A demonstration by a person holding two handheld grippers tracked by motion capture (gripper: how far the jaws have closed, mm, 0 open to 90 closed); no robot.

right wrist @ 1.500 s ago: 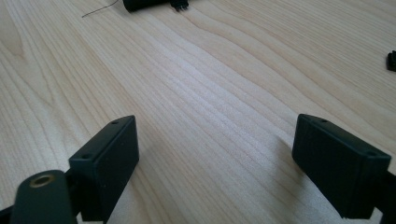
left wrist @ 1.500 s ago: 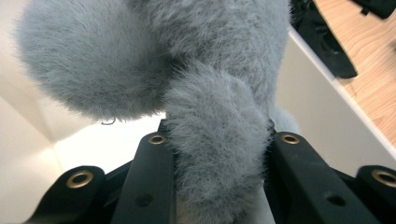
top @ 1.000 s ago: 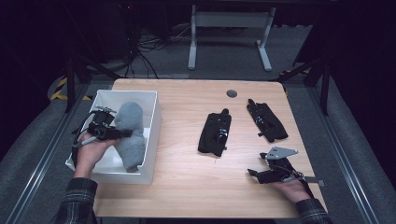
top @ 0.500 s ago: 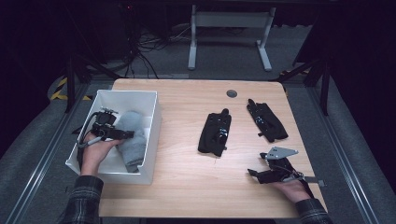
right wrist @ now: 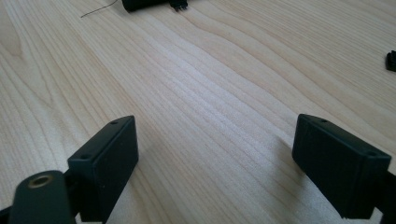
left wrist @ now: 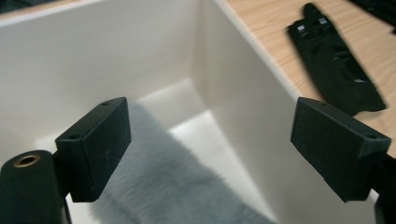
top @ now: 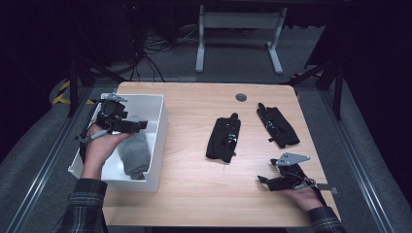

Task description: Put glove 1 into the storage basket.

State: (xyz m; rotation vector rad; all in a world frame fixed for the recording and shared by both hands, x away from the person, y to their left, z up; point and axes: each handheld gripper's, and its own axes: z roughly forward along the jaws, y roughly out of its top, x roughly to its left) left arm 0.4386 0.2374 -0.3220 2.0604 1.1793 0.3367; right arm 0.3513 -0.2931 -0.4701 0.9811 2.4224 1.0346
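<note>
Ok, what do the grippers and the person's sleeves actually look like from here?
Both grippers are black, each with two flat rectangular jaw pads carrying small screw holes. The left gripper trails a cable over the hand; the right gripper carries a grey three-cornered plate on top. A brass-coloured ring sits beside the left jaw. Both sleeves are dark plaid.

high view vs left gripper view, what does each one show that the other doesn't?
High view: both hands, the right claw open low over the table, the second black glove, the floor and a stand behind.

Left gripper view: the left claw from close up, jaws wide apart with nothing between them, just opened.

Both: the white bin, the grey fuzzy item lying in it, and the nearer black glove on the wood.
</note>
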